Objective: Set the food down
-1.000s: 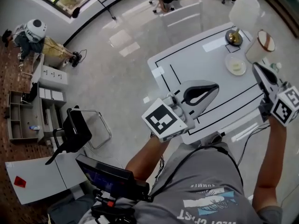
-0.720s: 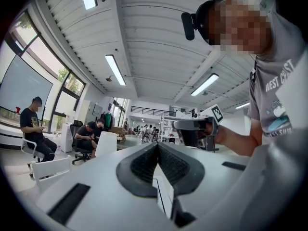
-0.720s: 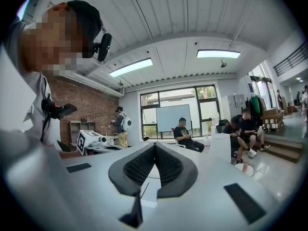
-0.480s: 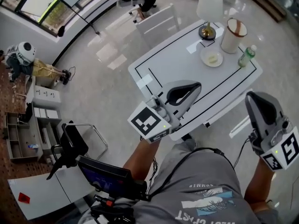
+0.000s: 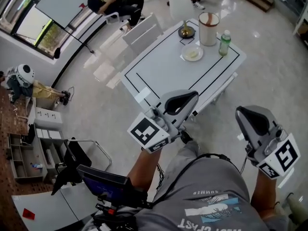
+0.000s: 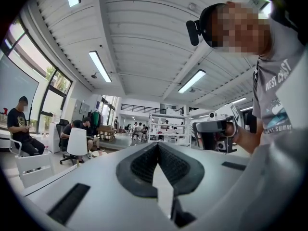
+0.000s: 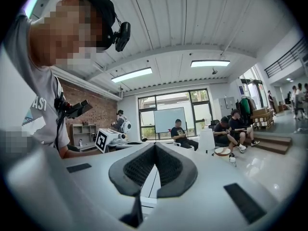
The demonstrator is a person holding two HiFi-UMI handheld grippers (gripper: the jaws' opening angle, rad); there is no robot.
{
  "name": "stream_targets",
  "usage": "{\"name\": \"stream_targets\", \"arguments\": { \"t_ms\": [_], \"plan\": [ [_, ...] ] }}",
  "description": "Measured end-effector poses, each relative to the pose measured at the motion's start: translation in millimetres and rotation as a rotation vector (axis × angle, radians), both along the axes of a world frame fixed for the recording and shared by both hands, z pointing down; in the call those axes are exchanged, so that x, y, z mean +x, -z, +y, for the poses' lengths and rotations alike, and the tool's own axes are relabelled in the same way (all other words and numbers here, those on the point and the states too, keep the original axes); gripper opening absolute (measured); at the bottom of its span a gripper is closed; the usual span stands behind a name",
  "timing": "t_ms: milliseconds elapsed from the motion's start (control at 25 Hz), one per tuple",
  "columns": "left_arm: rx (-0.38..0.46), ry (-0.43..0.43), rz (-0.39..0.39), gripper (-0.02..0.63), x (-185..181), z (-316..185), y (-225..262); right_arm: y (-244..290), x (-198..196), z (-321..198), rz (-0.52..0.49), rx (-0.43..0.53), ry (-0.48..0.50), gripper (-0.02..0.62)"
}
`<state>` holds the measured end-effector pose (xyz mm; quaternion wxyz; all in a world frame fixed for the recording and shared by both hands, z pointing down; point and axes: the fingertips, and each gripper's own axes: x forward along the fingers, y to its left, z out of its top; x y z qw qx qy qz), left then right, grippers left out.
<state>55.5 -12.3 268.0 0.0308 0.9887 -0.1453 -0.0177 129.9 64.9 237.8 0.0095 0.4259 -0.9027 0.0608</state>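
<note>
Pale food (image 5: pixel 193 53) lying in a small white plate (image 5: pixel 185 57), on the far part of the white table (image 5: pixel 159 66), not in any gripper. Just beyond the plate, a tall white pot (image 5: pixel 209 30) standing upright with a brown-edged top; inside of it not possible to see. To the right of the plate, a green bottle (image 5: pixel 224 43) with a pale cap, upright, contents not clear. Near the pot, a lamp (image 5: pixel 185 31) with a white shade. Left gripper (image 6: pixel 156 146) with fingers pressed together and nothing between them, near the close edge of the table in the head view, well apart from the plate. Right gripper (image 7: pixel 154 146) also closed tight and empty, beside the table, above the floor.
</note>
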Motion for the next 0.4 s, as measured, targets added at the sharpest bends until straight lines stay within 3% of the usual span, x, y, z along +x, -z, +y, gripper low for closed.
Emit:
{"name": "stream_targets", "arguments": {
  "t_ms": [240,400],
  "plan": [
    [0.010,-0.028,-0.014,0.008,27,44,-6,-13,28,45,-0.007,-0.005,-0.032,0.008],
    [0.007,-0.021,-0.023,0.008,20,89,-7,-23,27,89,-0.020,-0.028,-0.035,0.008]
  ]
}}
